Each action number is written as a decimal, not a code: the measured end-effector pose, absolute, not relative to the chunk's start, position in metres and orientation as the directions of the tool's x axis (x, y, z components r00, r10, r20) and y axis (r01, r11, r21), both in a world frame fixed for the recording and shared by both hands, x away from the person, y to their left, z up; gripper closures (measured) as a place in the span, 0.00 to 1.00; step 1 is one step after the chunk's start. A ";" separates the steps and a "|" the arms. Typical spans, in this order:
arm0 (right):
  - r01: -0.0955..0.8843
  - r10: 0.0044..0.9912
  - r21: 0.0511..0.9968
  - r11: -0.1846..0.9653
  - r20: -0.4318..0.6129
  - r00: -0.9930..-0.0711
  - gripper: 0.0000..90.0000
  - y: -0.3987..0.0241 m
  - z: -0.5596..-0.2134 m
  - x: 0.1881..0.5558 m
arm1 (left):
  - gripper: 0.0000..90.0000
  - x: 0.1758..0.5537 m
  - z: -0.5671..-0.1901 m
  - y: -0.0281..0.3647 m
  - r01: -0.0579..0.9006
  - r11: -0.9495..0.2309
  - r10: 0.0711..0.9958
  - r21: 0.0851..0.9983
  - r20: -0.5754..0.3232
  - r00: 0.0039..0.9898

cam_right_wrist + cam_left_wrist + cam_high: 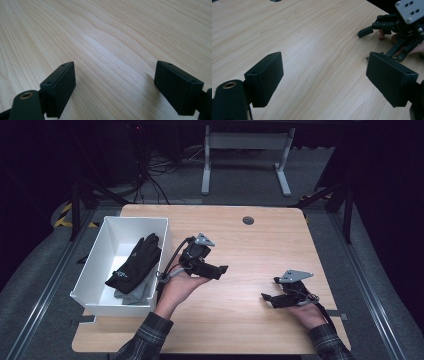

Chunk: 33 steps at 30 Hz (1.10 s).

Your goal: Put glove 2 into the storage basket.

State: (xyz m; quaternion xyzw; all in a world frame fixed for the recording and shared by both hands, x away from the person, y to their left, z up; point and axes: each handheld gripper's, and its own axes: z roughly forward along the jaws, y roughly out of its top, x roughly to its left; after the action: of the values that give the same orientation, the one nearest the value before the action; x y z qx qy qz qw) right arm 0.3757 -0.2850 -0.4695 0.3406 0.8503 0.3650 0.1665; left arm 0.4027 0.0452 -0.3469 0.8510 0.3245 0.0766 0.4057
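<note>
A black glove (137,261) lies in the white bin (100,253) at the table's left, on top of a grey glove (135,292). Just right of the bin my left gripper (221,269) is held over the wooden table (250,250), pointing right, open with nothing between its jaws. In the left gripper view its gripper (324,77) has bare wood between the pads. My right gripper (266,297) rests low near the table's front right, pointing left, open and empty; it appears as the right gripper (368,31) in the left gripper view. In the right gripper view its gripper (115,87) has only wood grain between the pads.
A round cable grommet (248,220) sits near the table's far edge. Beyond the table stands a grey desk frame (245,155) on the floor, with cables at the back left. Bare wood stretches between the two grippers.
</note>
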 end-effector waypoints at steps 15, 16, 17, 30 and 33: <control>0.456 0.699 0.734 0.503 -0.035 -0.715 0.20 -0.285 -0.469 0.376 | 0.15 0.395 -0.386 0.024 0.484 -0.527 0.581 0.698 -0.120 0.805; 0.456 0.698 0.734 0.504 -0.035 -0.715 0.20 -0.285 -0.469 0.376 | 0.14 0.395 -0.390 0.023 0.481 -0.530 0.577 0.698 -0.119 0.808; 0.456 0.699 0.734 0.503 -0.035 -0.715 0.20 -0.285 -0.469 0.376 | 0.14 0.394 -0.394 0.023 0.479 -0.537 0.571 0.694 -0.119 0.812; 0.456 0.697 0.733 0.504 -0.034 -0.716 0.19 -0.285 -0.470 0.376 | 0.10 0.384 -0.434 0.012 0.457 -0.581 0.550 0.673 -0.089 0.830; 0.456 0.697 0.733 0.505 -0.035 -0.716 0.19 -0.285 -0.470 0.376 | 0.09 0.381 -0.441 0.008 0.453 -0.595 0.547 0.664 -0.079 0.834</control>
State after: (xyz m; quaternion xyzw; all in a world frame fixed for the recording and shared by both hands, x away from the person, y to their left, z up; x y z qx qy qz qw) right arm 0.3757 -0.2848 -0.4695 0.3383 0.8516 0.3646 0.1654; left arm 0.3810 0.0082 -0.4412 0.8906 0.2806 0.0664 0.3518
